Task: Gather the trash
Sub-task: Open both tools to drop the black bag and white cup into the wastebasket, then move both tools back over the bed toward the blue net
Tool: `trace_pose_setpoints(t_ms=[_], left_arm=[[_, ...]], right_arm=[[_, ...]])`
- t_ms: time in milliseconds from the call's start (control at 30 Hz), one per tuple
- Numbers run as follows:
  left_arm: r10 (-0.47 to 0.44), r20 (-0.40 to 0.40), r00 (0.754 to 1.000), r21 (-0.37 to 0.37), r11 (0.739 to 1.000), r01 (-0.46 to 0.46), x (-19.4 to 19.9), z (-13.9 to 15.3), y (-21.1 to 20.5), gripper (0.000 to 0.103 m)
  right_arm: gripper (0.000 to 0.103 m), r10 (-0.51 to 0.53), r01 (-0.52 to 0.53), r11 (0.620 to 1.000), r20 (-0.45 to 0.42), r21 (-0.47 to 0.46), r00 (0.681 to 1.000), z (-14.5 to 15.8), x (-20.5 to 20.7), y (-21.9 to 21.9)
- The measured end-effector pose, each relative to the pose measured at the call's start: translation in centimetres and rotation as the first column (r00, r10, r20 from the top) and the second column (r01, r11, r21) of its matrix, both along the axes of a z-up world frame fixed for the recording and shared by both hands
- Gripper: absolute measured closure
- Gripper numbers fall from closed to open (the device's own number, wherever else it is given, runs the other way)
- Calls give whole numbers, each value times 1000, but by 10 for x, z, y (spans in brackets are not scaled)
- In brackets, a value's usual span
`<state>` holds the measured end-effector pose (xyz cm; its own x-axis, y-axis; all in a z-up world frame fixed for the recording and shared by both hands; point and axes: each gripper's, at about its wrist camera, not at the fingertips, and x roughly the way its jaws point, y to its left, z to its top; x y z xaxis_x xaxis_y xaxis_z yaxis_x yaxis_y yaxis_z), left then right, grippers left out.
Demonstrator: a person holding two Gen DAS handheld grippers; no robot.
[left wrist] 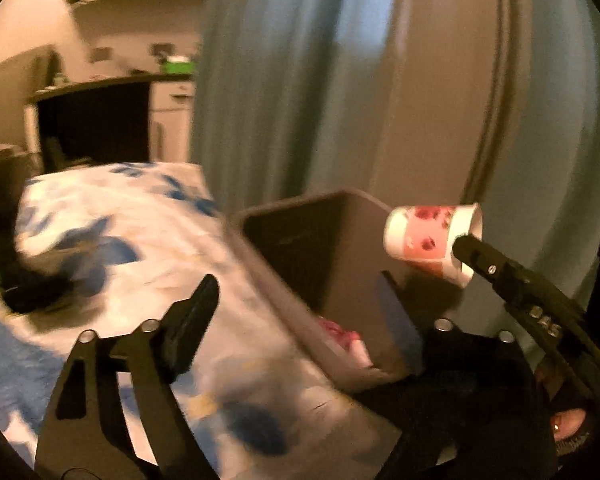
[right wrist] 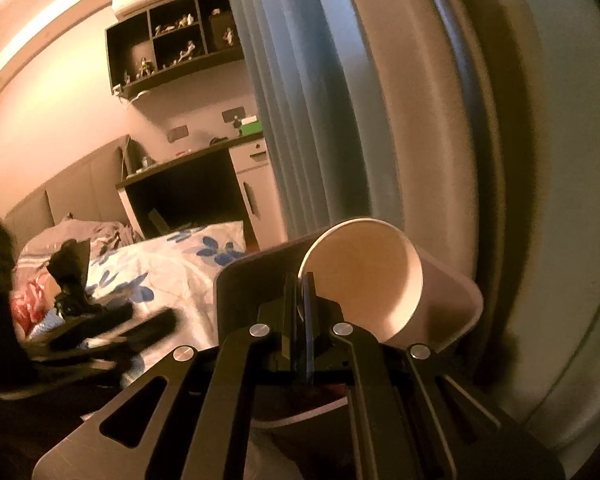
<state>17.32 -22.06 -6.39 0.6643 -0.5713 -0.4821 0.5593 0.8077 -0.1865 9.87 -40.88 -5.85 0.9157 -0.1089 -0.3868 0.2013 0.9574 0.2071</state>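
My right gripper (right wrist: 300,292) is shut on the rim of a paper cup (right wrist: 364,280) with a white and red flowered outside. It holds the cup on its side above the open grey trash bin (right wrist: 474,300). In the left wrist view the same cup (left wrist: 432,236) hangs from the right gripper's fingers (left wrist: 472,252) over the bin (left wrist: 260,248). Another red and white piece of trash (left wrist: 340,334) lies inside the bin. My left gripper (left wrist: 300,304) is open and empty, its fingers on either side of the bin's near wall.
The bin stands beside a bed with a white and blue flowered cover (left wrist: 120,220). A blue curtain (left wrist: 280,80) hangs behind the bin. A dark desk with a white cabinet (right wrist: 204,188) and wall shelves (right wrist: 172,44) stand at the back. Dark objects (left wrist: 24,280) lie on the bed.
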Motion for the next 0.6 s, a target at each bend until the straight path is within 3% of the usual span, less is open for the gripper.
trace_pose_setpoints(t_ms=[133,400,467,533,600], left_arm=[[152,74,986,-24,988,-150,-15,11,41,7],[354,113,928,-44,935,-351,-28,23,104,6],[384,111,916,-40,923,-382,-29,23,113,6],[413,103,905,-37,911,-412,-30,21,125,6],[433,95,896,-31,901,-432,-30,18,134,6]], right_arm=[[99,4,-4,1000,-27,-5,1000,-8,8,4],[97,-11,11,1000,-13,-20,1000,-6,6,11],[88,-14,14,1000,-2,-19,1000,-2,1,13],[65,-7,7,1000,20,-15,1000,4,-7,18],[56,-7,8,1000,40,-26,999,9,-13,25]])
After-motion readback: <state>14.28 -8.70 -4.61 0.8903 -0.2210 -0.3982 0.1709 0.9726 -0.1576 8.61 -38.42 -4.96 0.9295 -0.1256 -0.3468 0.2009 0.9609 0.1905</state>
